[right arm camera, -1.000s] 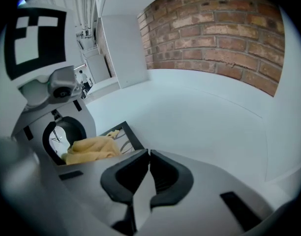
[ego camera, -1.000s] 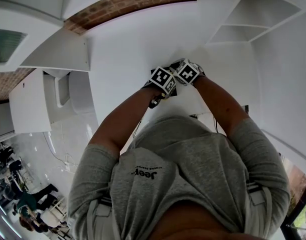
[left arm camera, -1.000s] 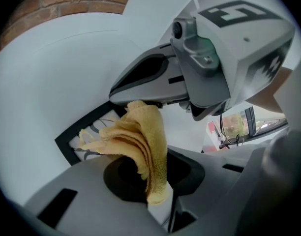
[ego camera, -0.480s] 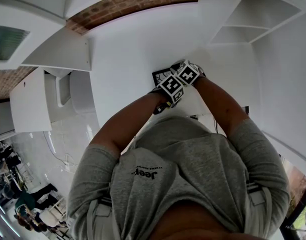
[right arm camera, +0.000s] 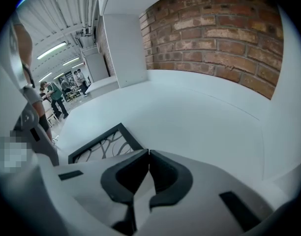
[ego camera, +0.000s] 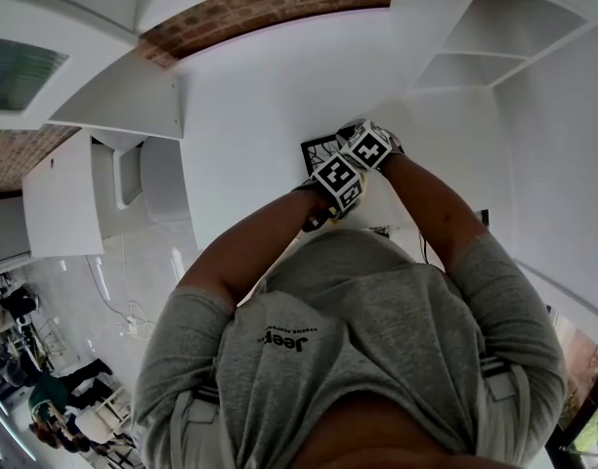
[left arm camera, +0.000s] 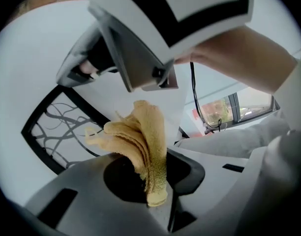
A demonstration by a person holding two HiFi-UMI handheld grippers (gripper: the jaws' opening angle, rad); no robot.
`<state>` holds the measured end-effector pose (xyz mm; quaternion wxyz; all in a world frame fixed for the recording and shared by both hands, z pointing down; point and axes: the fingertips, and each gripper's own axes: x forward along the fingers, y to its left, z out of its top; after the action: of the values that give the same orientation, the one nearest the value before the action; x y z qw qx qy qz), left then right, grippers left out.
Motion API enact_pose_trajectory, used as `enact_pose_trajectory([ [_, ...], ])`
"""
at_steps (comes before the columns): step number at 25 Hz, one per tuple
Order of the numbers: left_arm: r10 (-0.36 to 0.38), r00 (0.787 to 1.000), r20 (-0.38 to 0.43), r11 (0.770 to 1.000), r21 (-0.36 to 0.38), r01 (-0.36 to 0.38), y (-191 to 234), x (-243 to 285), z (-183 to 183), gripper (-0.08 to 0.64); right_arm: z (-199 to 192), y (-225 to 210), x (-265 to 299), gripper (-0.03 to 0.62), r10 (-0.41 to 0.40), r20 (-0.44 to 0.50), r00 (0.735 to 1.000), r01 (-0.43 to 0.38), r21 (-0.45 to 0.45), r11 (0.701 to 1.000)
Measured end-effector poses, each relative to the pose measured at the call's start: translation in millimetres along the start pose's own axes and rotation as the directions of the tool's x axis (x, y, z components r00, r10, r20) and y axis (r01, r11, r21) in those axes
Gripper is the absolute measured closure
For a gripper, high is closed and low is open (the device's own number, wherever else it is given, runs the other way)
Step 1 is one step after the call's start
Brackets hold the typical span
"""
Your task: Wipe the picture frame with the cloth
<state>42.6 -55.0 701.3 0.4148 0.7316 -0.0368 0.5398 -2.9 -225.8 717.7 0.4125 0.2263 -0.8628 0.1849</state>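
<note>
The picture frame [ego camera: 317,149] is black with a branch pattern and lies on the white surface [ego camera: 250,96]. My right gripper [right arm camera: 148,152] is shut on the frame's [right arm camera: 96,141] near edge, its jaws meeting over the corner. My left gripper [left arm camera: 153,178] is shut on a folded yellow cloth [left arm camera: 140,136], which sticks up between the jaws next to the frame [left arm camera: 52,127]. From the left gripper view, the right gripper [left arm camera: 135,58] sits just above the cloth. In the head view both marker cubes are close together, the left one [ego camera: 340,182] below the right one [ego camera: 369,148].
A red brick wall [right arm camera: 224,38] rises behind the white surface. White shelves [ego camera: 494,37] stand at the upper right and a white cabinet [ego camera: 64,203] at the left. A black cable [left arm camera: 199,107] hangs by the person's arm. People stand far off [right arm camera: 54,95].
The left gripper with the cloth has slid right and down across the frame, uncovering more of the frame's upper left corner. The right gripper has stayed in place.
</note>
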Motion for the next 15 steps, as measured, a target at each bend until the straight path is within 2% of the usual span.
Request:
enact_pose_trajectory([
  [3,-0.001,0.996,0.089,1.000,-0.023,0.003,5,-16,5,0.474,-2,-3,1,0.572,-0.007,0.005,1.000,0.007,0.032,0.999],
  [8,-0.006,0.972,0.233,0.996,-0.082,0.026,13,-45,0,0.474,7,1,-9,0.572,0.059,0.077,0.995,-0.066,0.092,0.994],
  [11,0.010,0.945,0.325,0.987,-0.153,0.043,27,-68,-9,0.474,23,-3,-23,0.571,0.060,0.174,0.983,-0.083,0.126,0.989],
  [15,0.060,0.899,0.434,0.969,-0.243,0.053,48,-101,-27,0.474,36,-3,-49,0.572,0.067,0.266,0.961,-0.114,0.165,0.980],
])
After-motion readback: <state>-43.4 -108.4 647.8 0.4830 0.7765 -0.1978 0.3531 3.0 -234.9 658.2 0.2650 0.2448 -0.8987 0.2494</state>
